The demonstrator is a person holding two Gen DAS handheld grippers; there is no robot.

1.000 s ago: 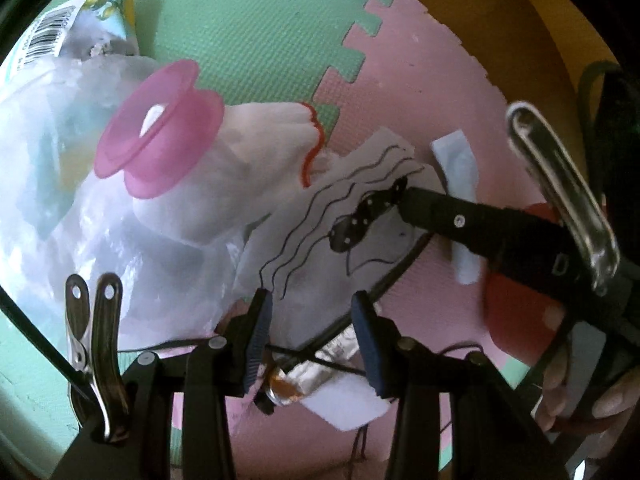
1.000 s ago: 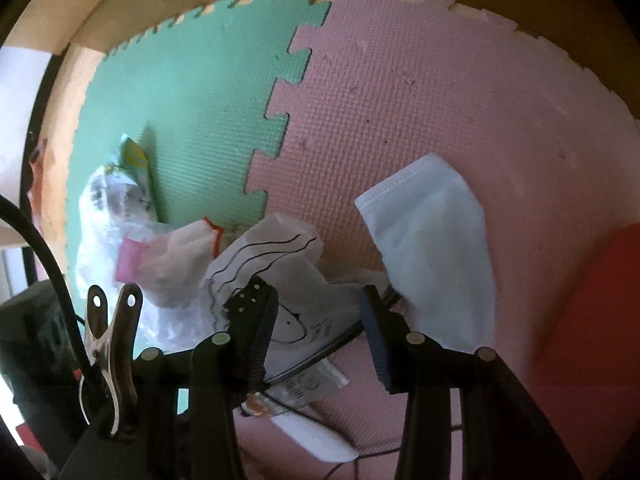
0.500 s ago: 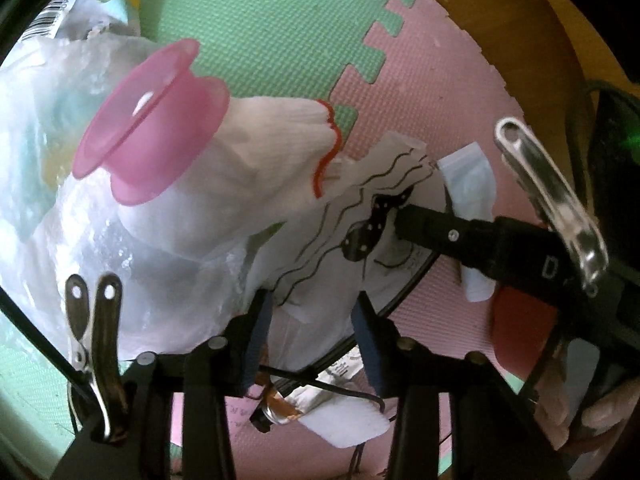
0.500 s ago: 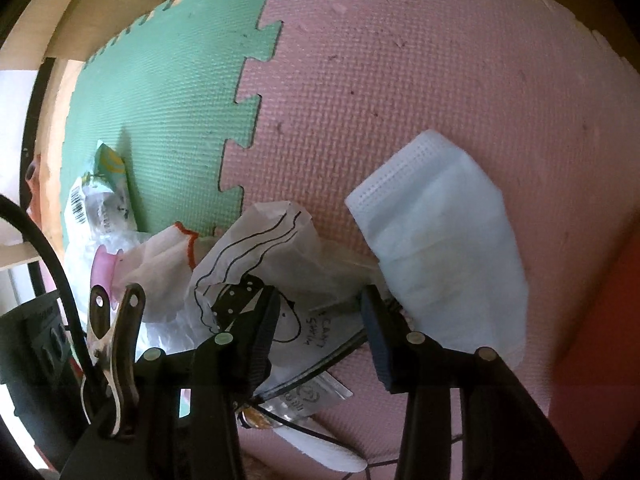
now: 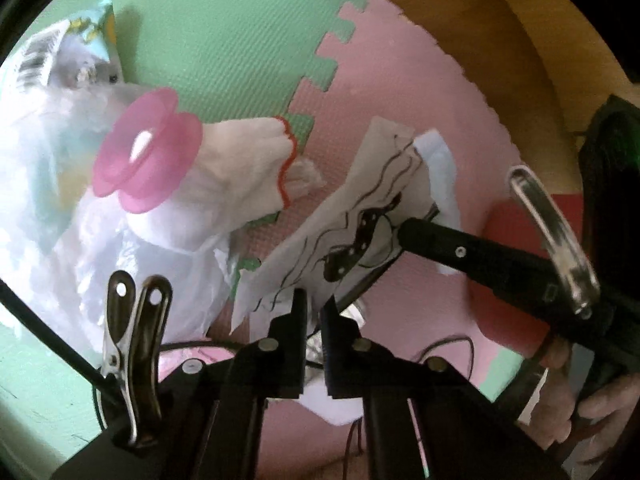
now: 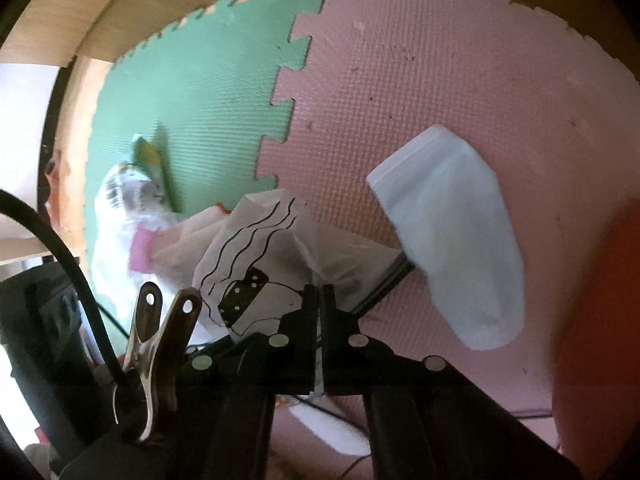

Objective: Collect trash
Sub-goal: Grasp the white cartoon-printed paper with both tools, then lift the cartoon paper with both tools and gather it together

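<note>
A white plastic bag printed with black wavy lines (image 5: 352,220) (image 6: 260,248) is stretched between both grippers above the foam mat. My left gripper (image 5: 314,308) has its jaws closing down to a pinch on the bag's near edge. From the right, my right gripper (image 5: 404,228) (image 6: 319,296) pinches the other edge, jaws together. A pale blue face mask (image 6: 452,240) lies on the pink tile just beyond the bag. To the left lie a white glove with an orange cuff (image 5: 244,168), a pink spool (image 5: 148,156) and a snack wrapper (image 5: 92,32).
A crumpled clear plastic sheet (image 5: 60,200) lies under the spool and glove on the green tile (image 5: 224,32). The pink tile (image 6: 440,60) ends at wooden floor (image 5: 480,20). A red patch (image 5: 516,240) sits at the right. A hand (image 5: 600,400) holds the right gripper.
Both grippers went from open around the printed bag to shut on its edges. The bag now hangs pulled up and taut between them, away from the glove.
</note>
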